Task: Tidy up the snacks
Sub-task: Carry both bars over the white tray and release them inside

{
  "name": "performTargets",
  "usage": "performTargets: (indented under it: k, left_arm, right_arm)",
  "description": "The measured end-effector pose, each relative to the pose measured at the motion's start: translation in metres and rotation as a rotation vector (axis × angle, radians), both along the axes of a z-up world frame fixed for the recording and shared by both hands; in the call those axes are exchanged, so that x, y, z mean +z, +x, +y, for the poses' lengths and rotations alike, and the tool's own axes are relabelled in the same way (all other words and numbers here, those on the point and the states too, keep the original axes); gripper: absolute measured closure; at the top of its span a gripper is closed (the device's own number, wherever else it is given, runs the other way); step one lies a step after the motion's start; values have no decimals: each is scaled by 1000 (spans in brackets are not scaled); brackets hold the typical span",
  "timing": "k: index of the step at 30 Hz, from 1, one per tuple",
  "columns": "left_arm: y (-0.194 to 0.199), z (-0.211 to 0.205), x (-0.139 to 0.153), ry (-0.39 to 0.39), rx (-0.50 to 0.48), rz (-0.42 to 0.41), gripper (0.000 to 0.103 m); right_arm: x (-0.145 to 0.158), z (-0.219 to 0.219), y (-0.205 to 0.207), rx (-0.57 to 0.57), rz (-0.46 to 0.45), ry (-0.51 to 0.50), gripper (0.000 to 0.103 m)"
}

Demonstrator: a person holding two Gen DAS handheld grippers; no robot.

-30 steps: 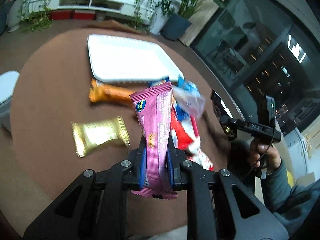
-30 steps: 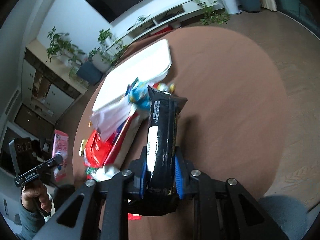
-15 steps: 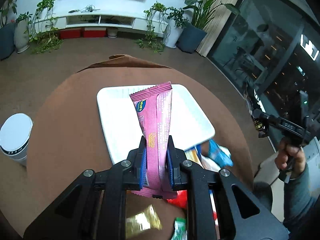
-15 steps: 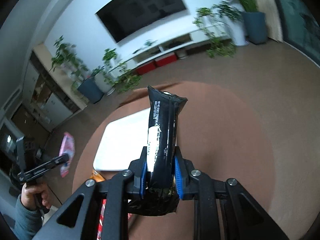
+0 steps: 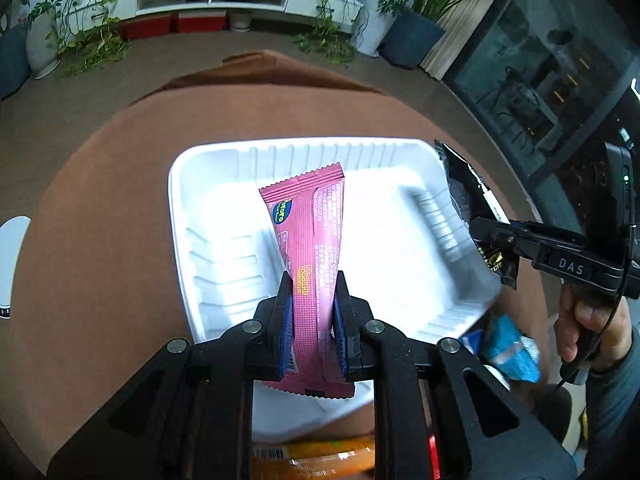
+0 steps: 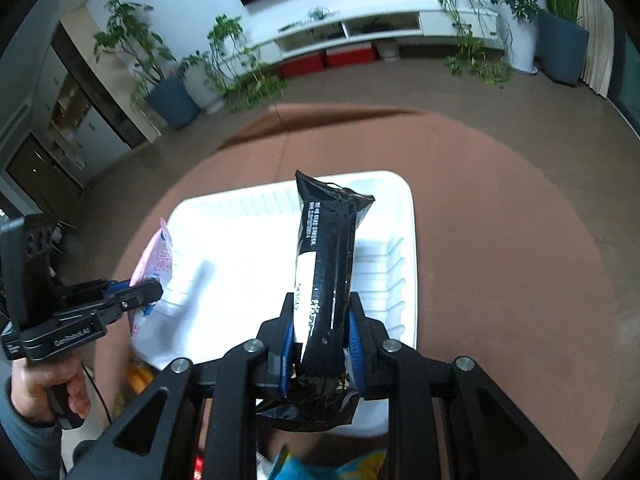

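Your left claw [image 5: 311,312] grips the pink snack [image 5: 312,232] and your right claw [image 6: 322,340] the black one [image 6: 326,264] over the bare white tray [image 5: 180,208], with other packets [image 5: 508,344] still waiting on the tabletop [image 5: 100,200]

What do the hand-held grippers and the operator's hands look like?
Both hand-held grippers, left and right, are matte black linkages with silver pivot screws and blue finger pads. White lettering marks each body. Bare hands, grey sleeves, thin black cable.
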State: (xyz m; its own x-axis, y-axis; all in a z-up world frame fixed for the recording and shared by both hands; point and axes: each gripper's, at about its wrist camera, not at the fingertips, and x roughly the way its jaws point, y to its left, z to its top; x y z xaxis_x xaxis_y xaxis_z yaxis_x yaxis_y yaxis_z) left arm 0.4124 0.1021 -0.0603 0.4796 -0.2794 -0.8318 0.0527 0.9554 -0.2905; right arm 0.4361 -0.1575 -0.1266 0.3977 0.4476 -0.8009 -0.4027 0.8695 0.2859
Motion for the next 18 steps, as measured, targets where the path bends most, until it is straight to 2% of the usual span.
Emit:
performTargets:
  k: [7, 14, 18]
  left_arm:
    - [2, -9, -23, 46, 23, 33, 88]
    - [2, -18, -32, 72, 29, 43, 87]
    - [-1, -17, -38, 86, 33, 51, 83]
  right_arm:
    - [-19, 3, 16, -17, 8, -99, 78]
    - [-26, 5, 18, -8, 11, -117, 77]
    - [-27, 5, 17, 0, 4, -125, 76]
